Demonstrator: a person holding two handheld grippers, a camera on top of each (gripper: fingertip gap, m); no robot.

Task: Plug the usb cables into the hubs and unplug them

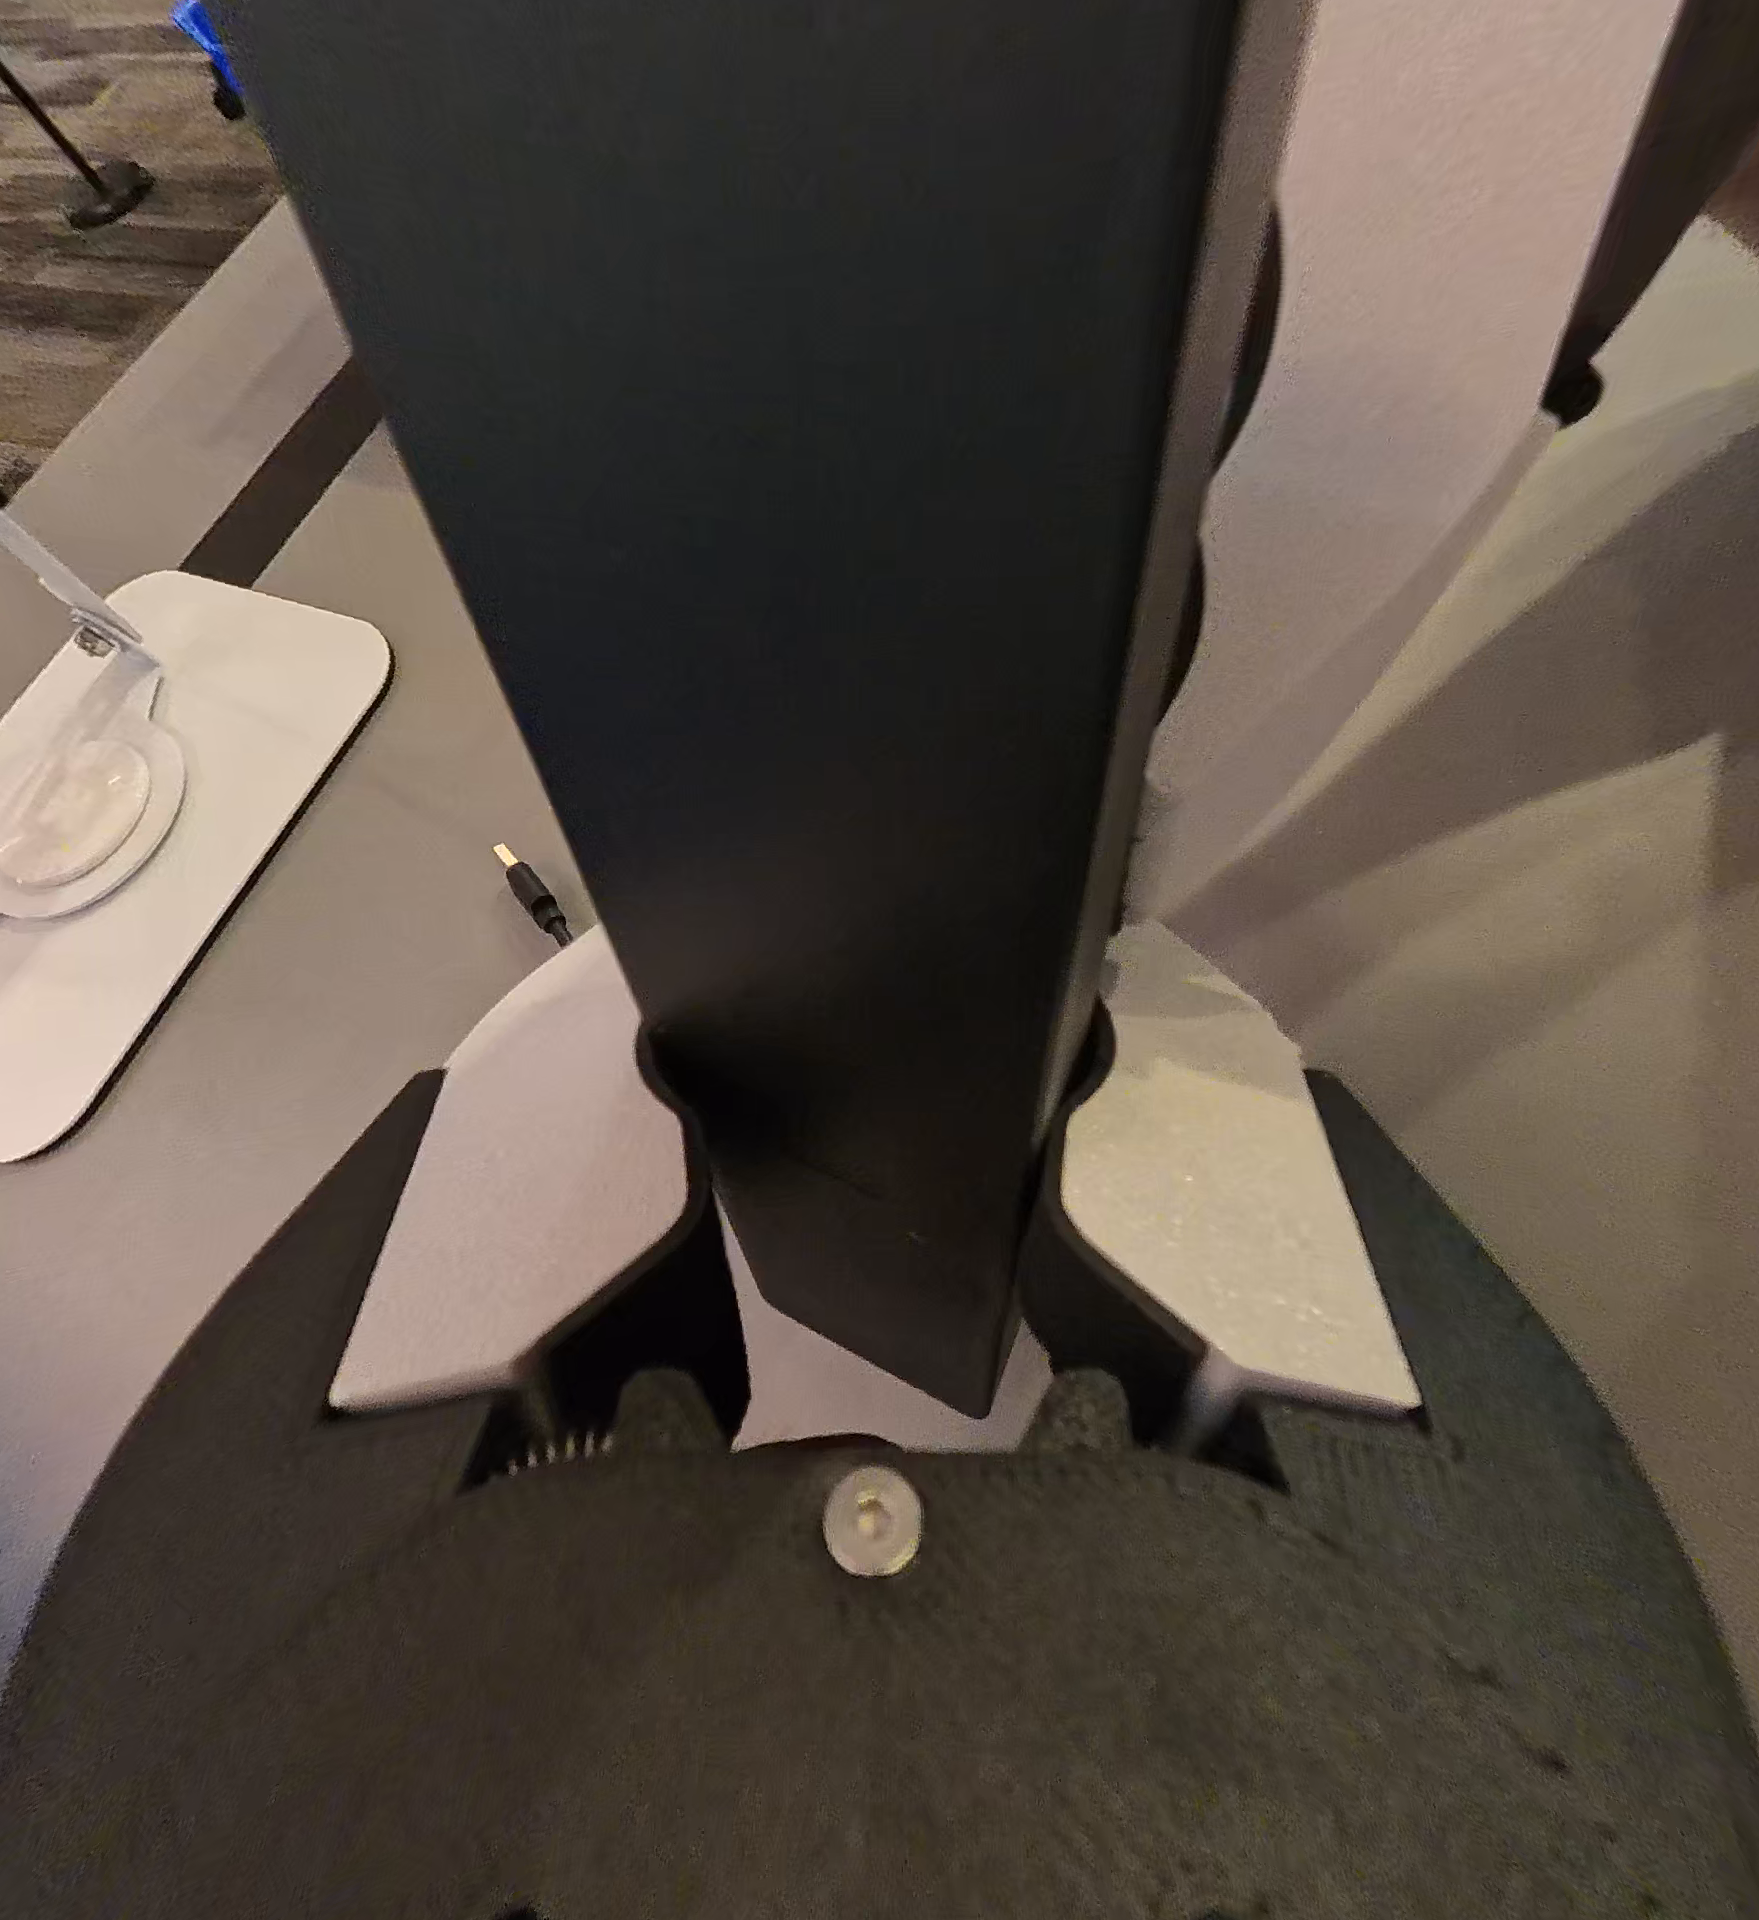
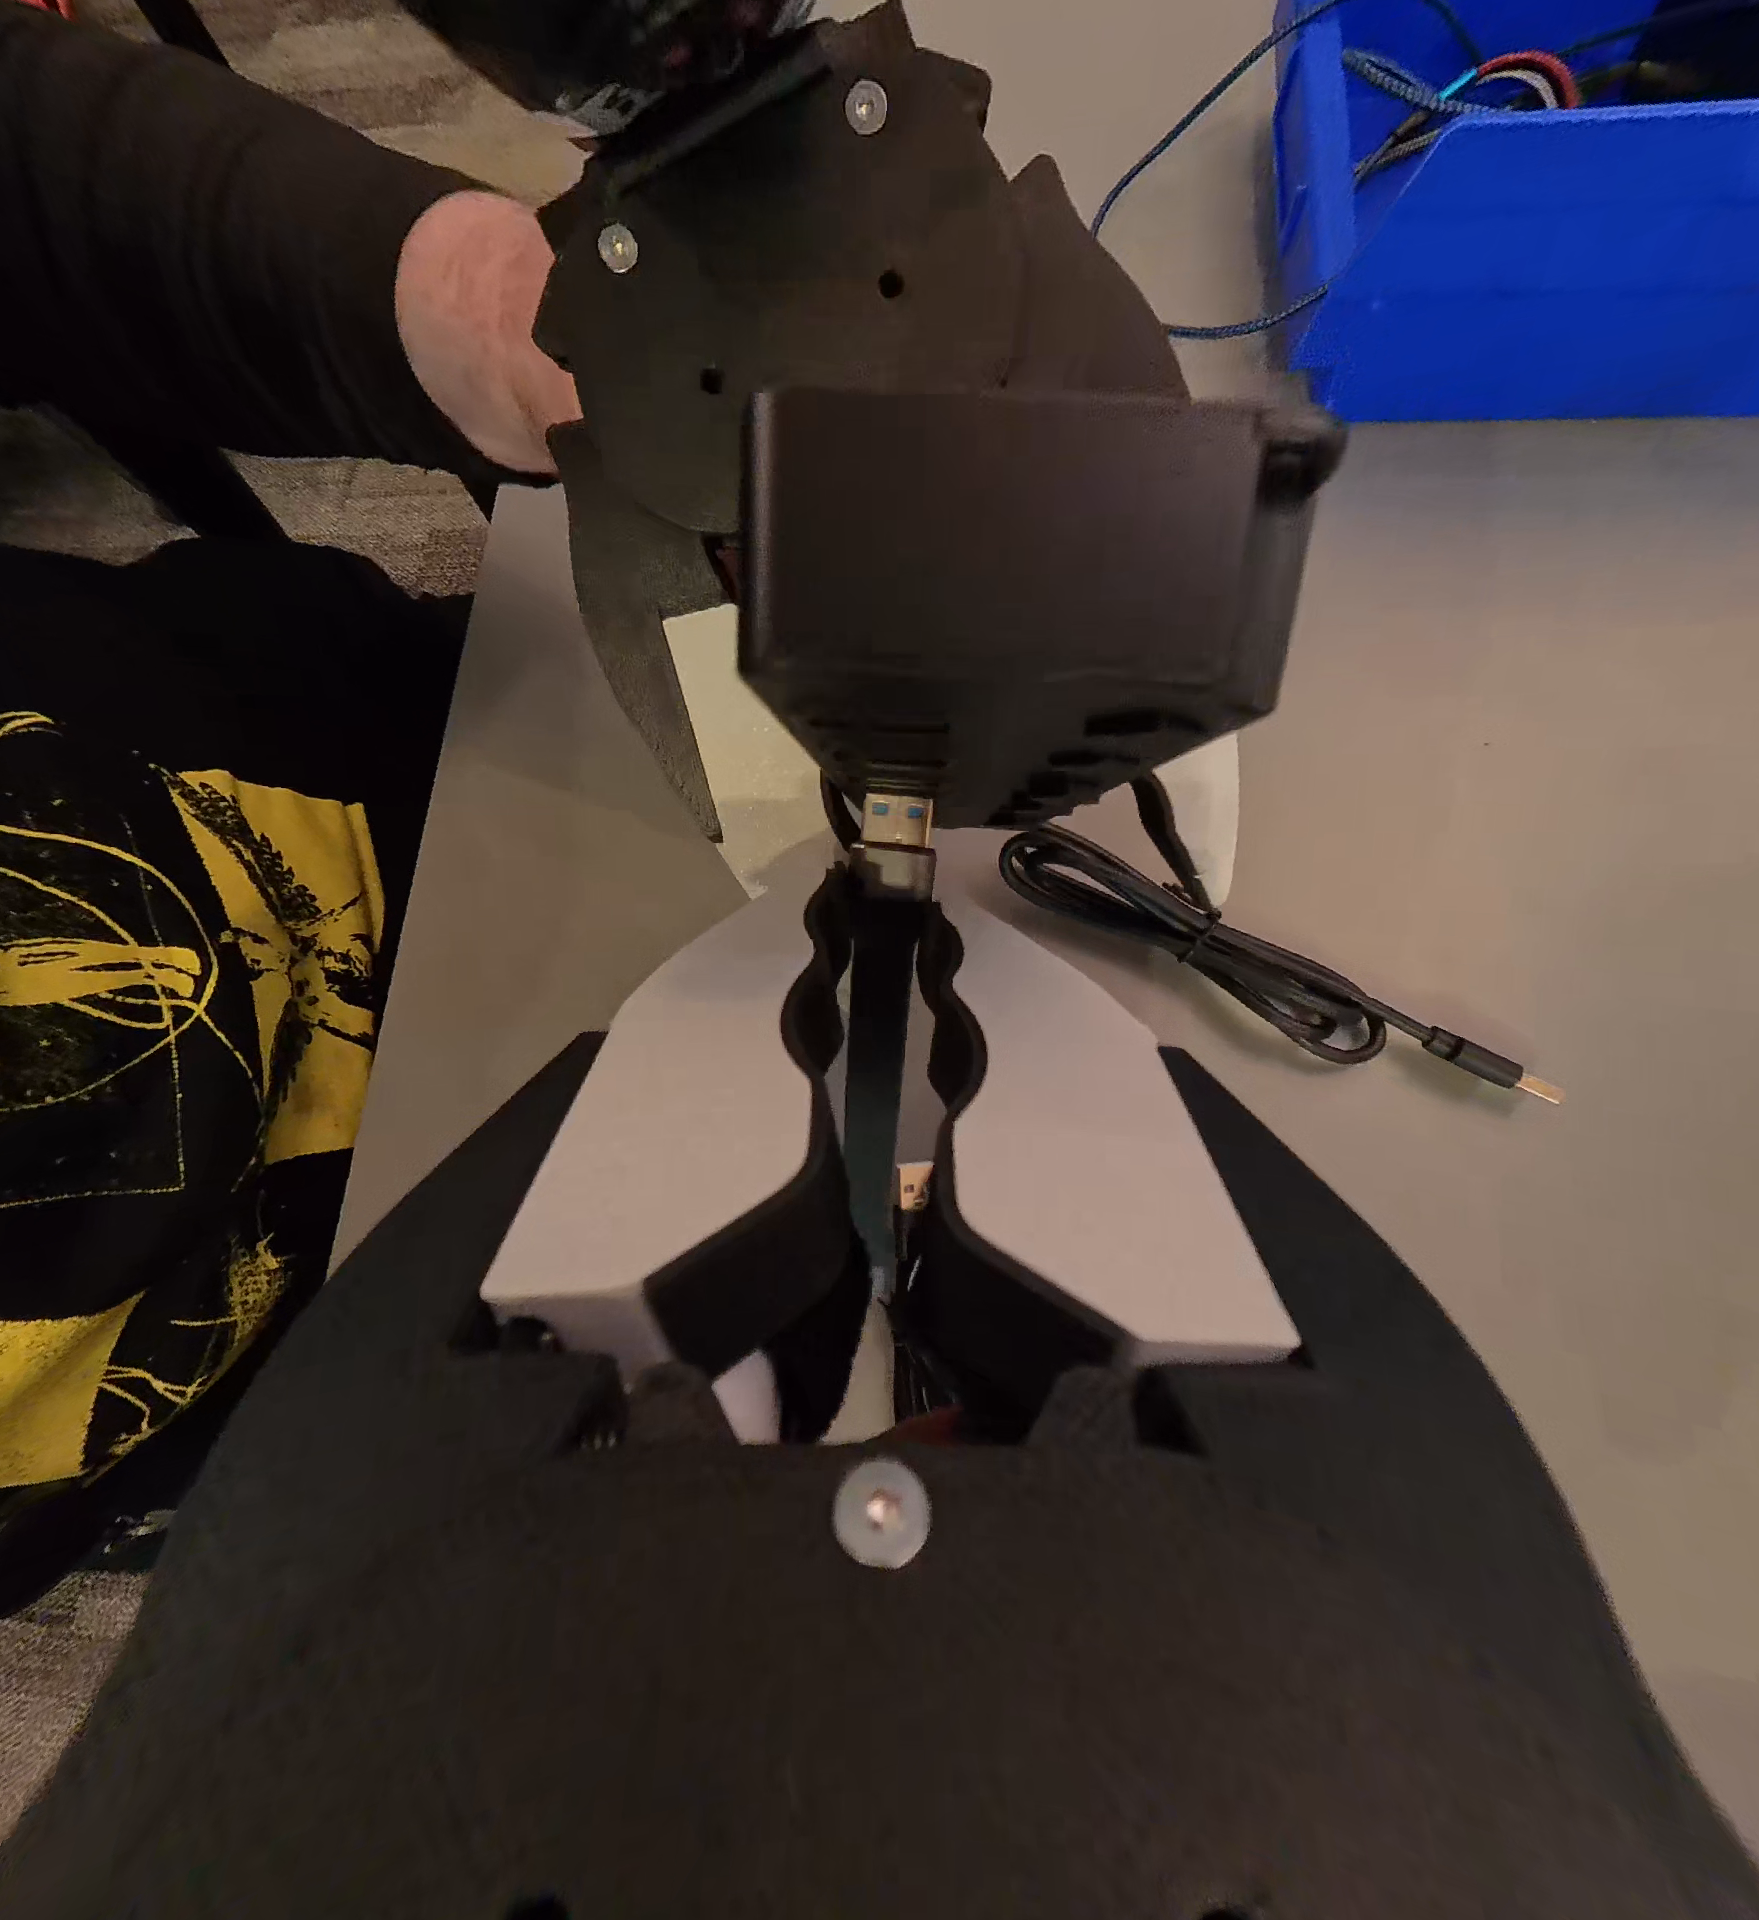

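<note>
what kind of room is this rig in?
Likely an office or lab desk: a grey tabletop over patterned carpet, a blue bin full of cables, and a white monitor-style stand base.

This looks like an office or lab workspace. A grey desk (image 2: 1581, 644) with a straight front edge stands over patterned commercial carpet (image 1: 13, 291). A monitor-style stand with a flat white base (image 1: 231, 790) sits near the desk's far edge. A blue plastic bin (image 2: 1540, 260) crammed with loose wires stands at the far right corner, and a bundled black cable (image 2: 1259, 956) lies on the desk.
</note>
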